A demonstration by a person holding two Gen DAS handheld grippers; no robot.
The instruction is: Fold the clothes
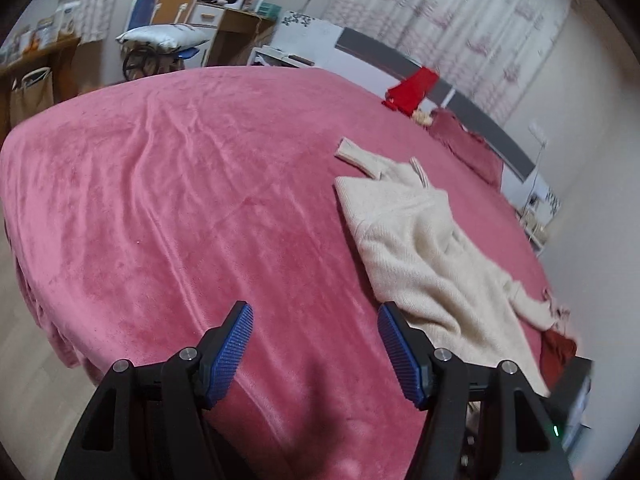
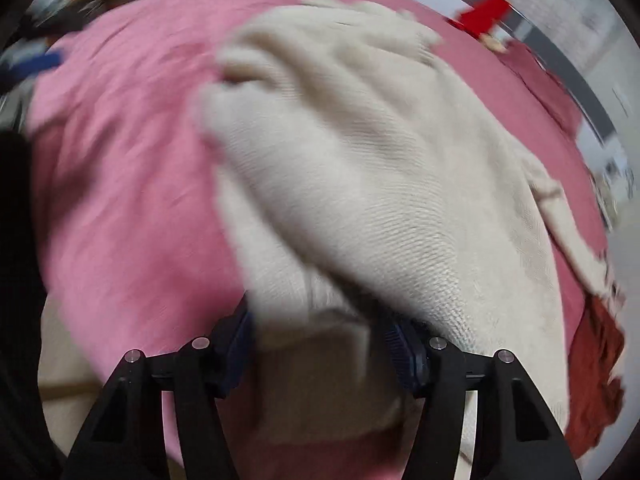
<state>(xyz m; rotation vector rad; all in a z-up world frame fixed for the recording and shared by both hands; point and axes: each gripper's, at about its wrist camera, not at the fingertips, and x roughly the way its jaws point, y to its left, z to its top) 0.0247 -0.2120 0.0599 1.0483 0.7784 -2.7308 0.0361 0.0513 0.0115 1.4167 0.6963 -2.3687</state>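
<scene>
A cream knitted sweater (image 1: 420,248) lies spread on the right half of a bed under a pink fleece blanket (image 1: 160,200), one sleeve reaching toward the right edge. My left gripper (image 1: 314,308) hovers open over bare blanket just left of the sweater's near hem, with nothing between its blue pads. In the blurred right wrist view the sweater (image 2: 360,152) fills the middle. A thick fold of it sits between the fingers of my right gripper (image 2: 316,316) and covers both pads, which close on it.
A rust-red garment (image 1: 558,350) lies at the bed's near right edge. A bright red cloth (image 1: 412,90) and a pink pillow (image 1: 468,140) sit by the grey headboard (image 1: 492,120). Beyond the bed stand a chair with a pillow (image 1: 160,36) and a wooden desk (image 1: 236,28).
</scene>
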